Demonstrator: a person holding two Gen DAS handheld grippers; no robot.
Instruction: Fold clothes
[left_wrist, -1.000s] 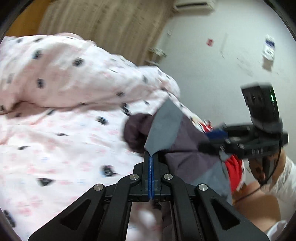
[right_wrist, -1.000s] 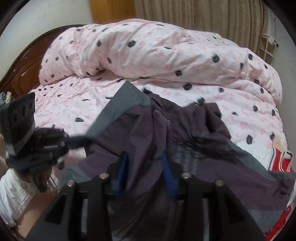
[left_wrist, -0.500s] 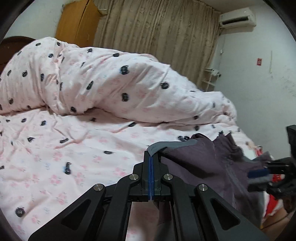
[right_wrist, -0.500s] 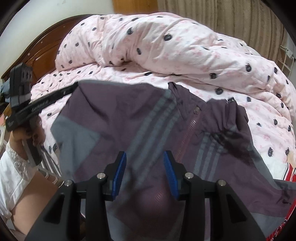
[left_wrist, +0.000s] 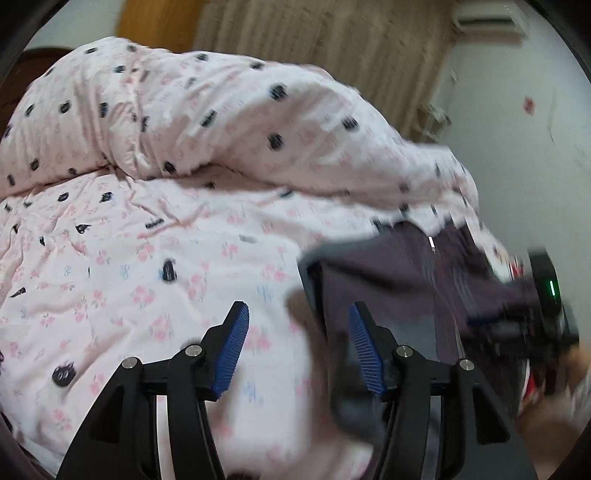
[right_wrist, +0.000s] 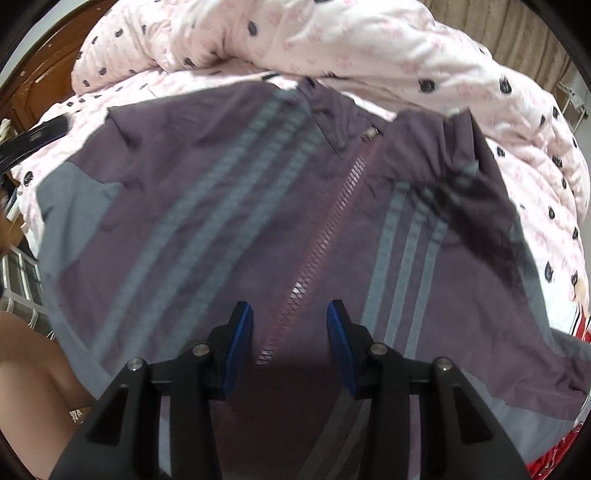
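At the bottom of the right wrist view, the right gripper (right_wrist: 290, 343) is seen with its blue pads spread wide and empty over the purple jacket (right_wrist: 229, 221), which is laid flat across the middle of the frame with its zipper (right_wrist: 325, 229) running up the centre. In the left wrist view, the left gripper (left_wrist: 299, 350) is likewise held wide and empty at the lower centre, the jacket's blurred edge being seen just right of it. Farther back, the pink duvet (left_wrist: 207, 110) is heaped across the upper frame, before the beige curtain (left_wrist: 332, 33).
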